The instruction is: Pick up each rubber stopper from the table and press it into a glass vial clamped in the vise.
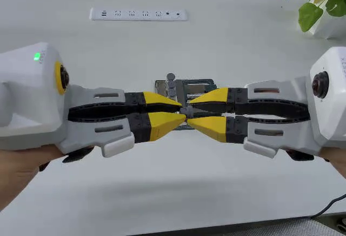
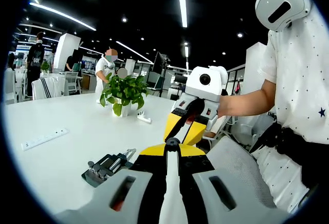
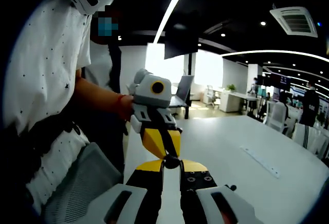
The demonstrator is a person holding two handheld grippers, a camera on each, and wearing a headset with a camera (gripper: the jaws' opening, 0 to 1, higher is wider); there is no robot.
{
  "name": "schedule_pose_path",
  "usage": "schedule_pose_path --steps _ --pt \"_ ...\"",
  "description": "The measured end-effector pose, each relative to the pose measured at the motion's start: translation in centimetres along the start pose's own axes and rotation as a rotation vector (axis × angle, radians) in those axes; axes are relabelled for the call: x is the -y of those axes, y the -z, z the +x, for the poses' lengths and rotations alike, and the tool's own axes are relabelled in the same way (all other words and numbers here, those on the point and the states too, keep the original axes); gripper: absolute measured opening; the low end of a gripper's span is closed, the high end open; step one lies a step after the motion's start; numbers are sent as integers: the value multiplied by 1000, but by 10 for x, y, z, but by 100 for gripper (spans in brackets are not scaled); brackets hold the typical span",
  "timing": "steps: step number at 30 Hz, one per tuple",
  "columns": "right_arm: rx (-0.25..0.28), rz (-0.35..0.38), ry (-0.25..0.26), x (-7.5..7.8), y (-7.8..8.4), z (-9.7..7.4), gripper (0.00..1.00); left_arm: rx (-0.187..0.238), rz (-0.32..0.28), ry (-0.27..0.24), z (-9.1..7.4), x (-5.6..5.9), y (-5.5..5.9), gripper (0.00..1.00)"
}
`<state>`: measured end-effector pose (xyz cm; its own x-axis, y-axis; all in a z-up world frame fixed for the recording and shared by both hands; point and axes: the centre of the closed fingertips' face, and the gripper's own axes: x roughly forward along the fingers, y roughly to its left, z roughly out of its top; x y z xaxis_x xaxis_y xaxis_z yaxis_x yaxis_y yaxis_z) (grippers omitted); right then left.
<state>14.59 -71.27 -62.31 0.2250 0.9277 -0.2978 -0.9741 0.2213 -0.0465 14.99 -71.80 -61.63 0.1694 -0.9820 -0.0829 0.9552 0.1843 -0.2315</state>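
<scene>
Left gripper (image 1: 181,112) and right gripper (image 1: 191,115) both pinched narrow, tips meeting on a grey rubber stopper (image 1: 186,110) at frame centre. We cannot tell which holds it. Vise (image 1: 201,87) just behind; pressing still to do, we judge

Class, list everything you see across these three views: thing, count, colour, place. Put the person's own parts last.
table: one, white, under everything
vise: one, dark metal, behind the gripper tips
vials: count unclear, grey-topped, upright in the vise
power strip: one, white, table's far side
plant: one, green, far right corner
cable: one, dark, near right edge
bystanders: several, room behind
left gripper: one, white-black-yellow, jaws closed, tip to tip with the right
right gripper: one, same colours, jaws closed
left hand: one, gripping the left gripper
</scene>
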Motion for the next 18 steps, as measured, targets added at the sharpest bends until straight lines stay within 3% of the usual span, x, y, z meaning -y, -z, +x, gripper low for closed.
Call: schedule_pose_path --steps 18 --pt "56 30 -12 -3 -12 -2 8 64 -68 35 -5 4 -11 3"
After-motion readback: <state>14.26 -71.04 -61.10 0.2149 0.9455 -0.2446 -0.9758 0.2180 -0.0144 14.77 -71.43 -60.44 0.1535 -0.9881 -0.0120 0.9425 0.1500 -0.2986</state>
